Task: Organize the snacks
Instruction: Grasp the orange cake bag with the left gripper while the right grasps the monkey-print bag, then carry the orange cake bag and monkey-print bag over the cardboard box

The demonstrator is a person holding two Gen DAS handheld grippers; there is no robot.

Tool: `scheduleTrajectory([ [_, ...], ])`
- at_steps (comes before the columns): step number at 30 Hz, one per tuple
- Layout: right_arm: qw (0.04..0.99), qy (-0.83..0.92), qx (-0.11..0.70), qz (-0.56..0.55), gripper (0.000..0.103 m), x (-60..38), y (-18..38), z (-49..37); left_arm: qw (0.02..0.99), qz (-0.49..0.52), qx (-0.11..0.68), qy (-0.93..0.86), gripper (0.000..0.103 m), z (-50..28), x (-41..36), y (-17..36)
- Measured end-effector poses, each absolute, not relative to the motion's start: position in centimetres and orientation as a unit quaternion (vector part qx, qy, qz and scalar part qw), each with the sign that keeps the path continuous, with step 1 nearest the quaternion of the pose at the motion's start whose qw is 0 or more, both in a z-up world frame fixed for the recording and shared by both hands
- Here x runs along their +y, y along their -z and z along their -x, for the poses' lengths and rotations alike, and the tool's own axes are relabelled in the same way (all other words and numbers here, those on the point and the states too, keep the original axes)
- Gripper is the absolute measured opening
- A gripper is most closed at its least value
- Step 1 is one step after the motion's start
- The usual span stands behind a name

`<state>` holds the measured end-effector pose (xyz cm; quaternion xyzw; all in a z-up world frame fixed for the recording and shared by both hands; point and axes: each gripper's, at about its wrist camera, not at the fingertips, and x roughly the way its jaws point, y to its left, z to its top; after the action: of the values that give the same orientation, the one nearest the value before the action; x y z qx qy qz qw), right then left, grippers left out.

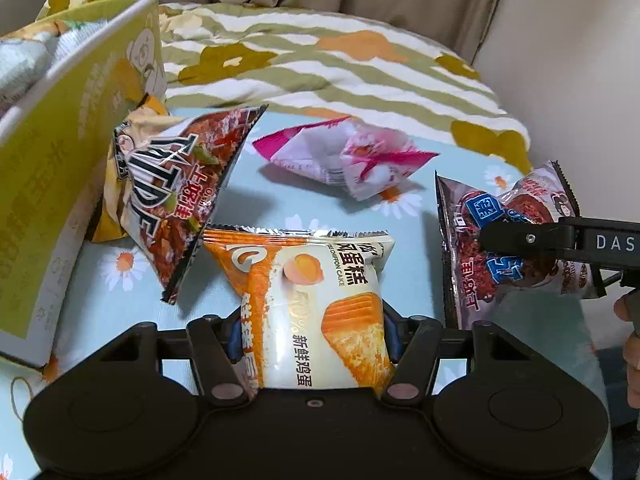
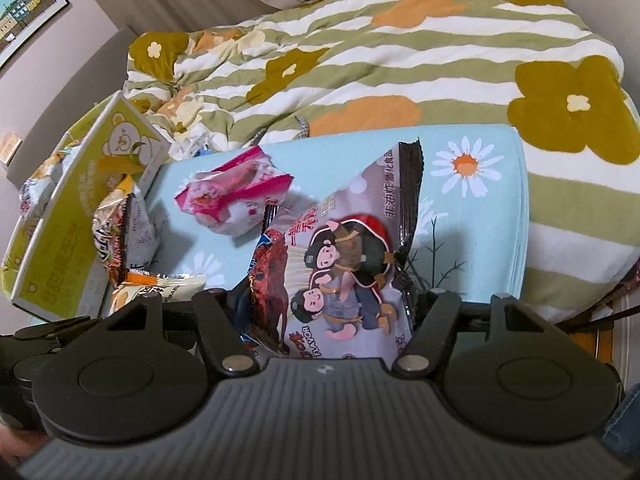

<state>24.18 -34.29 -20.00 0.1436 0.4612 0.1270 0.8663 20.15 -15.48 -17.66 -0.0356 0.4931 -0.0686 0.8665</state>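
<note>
So the cake packet (image 1: 320, 300) is pinched in the left tongs (image 1: 316, 344), both pads squeezing its sides, and it sits at the near edge of the blue daisy cloth (image 1: 432, 264) on the bed. Over on the right edge of that cloth, the right tongs (image 2: 324, 320) have the grey cartoon snack bag (image 2: 344, 280) between them; the jaws look to be pressing its sides, and from the left camera you can see one black finger (image 1: 520, 238) laid across the bag's front.

Between the two, further back on the cloth, there's a pink and white packet (image 1: 352, 160) lying loose. Toward the left edge a dark red chip bag (image 1: 172, 200) leans up against the yellow-green cardboard box (image 1: 60, 168), with a yellow bag tucked behind it. The box already has some packets inside, though I can't tell which ones. Behind everything is the striped flower blanket (image 2: 400, 80).

My read: we're at the pickup step, both hands grabbing a snack each. Next move is probably carrying the cake packet left and up over the box wall, then dropping it in. The chip bag is right in the path, so it'll need a decent lift. These puffy bags are slippery, so the grip might slide.
</note>
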Motion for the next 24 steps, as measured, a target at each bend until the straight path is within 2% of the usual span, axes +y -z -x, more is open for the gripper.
scheduleTrajectory([
  [12, 0.893, -0.122, 0.412, -0.133, 0.082, -32.5, 14.4, -20.1, 0.901, 0.048, 0.421, 0.093, 0.065, -17.4, -14.0, 10.8],
  [24, 0.912, -0.186, 0.349, -0.107, 0.082, -24.1, 6.5, -21.3, 0.938, 0.057, 0.339, 0.041, 0.065, -16.7, -4.1, 1.5],
])
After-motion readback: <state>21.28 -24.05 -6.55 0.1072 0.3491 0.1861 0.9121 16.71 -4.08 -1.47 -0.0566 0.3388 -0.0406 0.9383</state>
